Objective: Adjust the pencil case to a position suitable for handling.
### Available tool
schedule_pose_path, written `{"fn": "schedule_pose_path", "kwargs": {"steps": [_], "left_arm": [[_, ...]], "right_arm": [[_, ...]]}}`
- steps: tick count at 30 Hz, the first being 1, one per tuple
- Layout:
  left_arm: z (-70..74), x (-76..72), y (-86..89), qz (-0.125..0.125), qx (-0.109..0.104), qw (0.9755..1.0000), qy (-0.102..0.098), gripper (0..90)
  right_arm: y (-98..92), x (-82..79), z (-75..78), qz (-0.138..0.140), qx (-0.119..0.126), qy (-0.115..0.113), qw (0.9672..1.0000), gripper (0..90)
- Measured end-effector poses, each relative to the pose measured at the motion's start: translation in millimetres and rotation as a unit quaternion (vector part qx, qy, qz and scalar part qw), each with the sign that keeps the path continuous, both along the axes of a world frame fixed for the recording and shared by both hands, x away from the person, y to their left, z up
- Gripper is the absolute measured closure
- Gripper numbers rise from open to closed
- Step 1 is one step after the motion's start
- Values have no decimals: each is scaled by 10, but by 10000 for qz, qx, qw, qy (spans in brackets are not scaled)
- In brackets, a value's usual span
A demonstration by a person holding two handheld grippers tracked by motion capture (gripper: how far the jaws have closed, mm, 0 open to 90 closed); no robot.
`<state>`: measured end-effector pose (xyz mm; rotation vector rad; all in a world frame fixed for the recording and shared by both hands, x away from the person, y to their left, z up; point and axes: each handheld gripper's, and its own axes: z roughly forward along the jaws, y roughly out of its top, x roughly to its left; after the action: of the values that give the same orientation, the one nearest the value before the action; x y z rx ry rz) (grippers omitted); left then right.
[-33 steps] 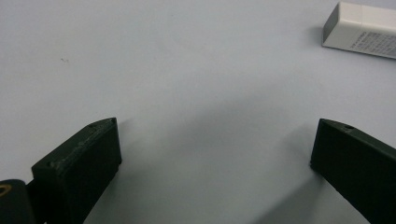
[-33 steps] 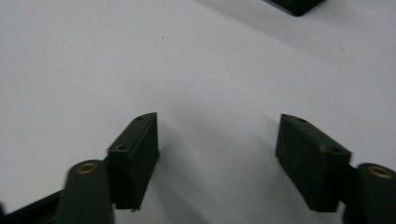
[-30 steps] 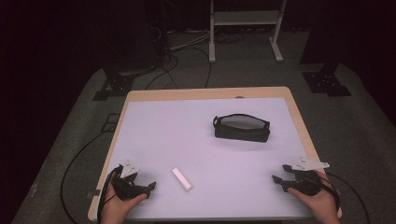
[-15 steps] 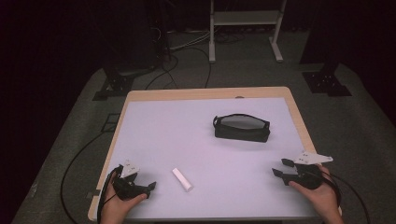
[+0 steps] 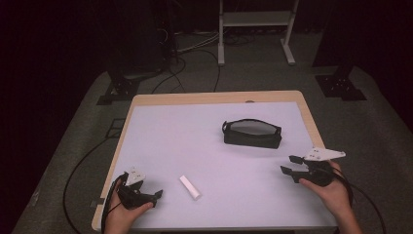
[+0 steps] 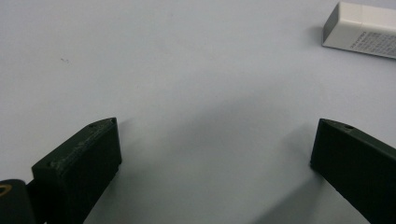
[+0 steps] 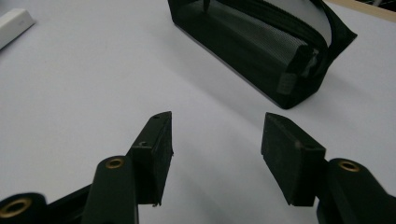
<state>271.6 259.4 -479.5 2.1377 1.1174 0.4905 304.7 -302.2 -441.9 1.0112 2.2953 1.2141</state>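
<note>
A black mesh zip pouch [image 5: 252, 133] lies open on the white table top, right of centre; the right gripper view has the same pouch [image 7: 261, 44] just ahead of its jaws. A small white eraser [image 5: 190, 187] lies near the front, and its end [image 6: 359, 29] appears at the upper right of the left gripper view. My left gripper [image 5: 155, 196] rests at the front left corner, open, nothing between its jaws. My right gripper [image 5: 288, 165] hovers at the front right, pointing at the pouch; its jaws have just been closing a little, still apart with nothing between them.
The table [image 5: 160, 141] has a wooden rim [image 5: 219, 97]. Cables trail from both grippers over the table's edges. Behind the table are dark floor, stand bases [image 5: 117, 90] and a white frame [image 5: 253, 29].
My right gripper has lifted off the table and shifted slightly toward the pouch. The left gripper, eraser and pouch have not moved.
</note>
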Motion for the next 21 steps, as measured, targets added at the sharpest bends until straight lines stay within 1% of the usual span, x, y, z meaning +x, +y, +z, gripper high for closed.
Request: {"fn": "schedule_pose_path", "kwargs": {"steps": [2, 3, 8, 11, 16, 21], "left_arm": [[0, 1, 1, -1, 1, 10000, 2, 9], [0, 1, 1, -1, 1, 10000, 2, 9], [0, 0, 2, 0, -6, 10000, 3, 9], [0, 1, 1, 1, -8, 10000, 5, 9], [0, 1, 2, 0, -9, 10000, 5, 9], [-1, 1, 2, 0, -12, 10000, 4, 9]], "right_arm": [[32, 63, 31, 64, -2, -33, 10000, 437], [32, 63, 31, 64, -2, -33, 10000, 437], [101, 170, 84, 167, 34, -42, 9998, 441], [125, 196, 97, 198, 74, -50, 9998, 441], [198, 265, 143, 305, 48, -53, 9995, 438], [240, 324, 175, 336, 57, -55, 9994, 435]]}}
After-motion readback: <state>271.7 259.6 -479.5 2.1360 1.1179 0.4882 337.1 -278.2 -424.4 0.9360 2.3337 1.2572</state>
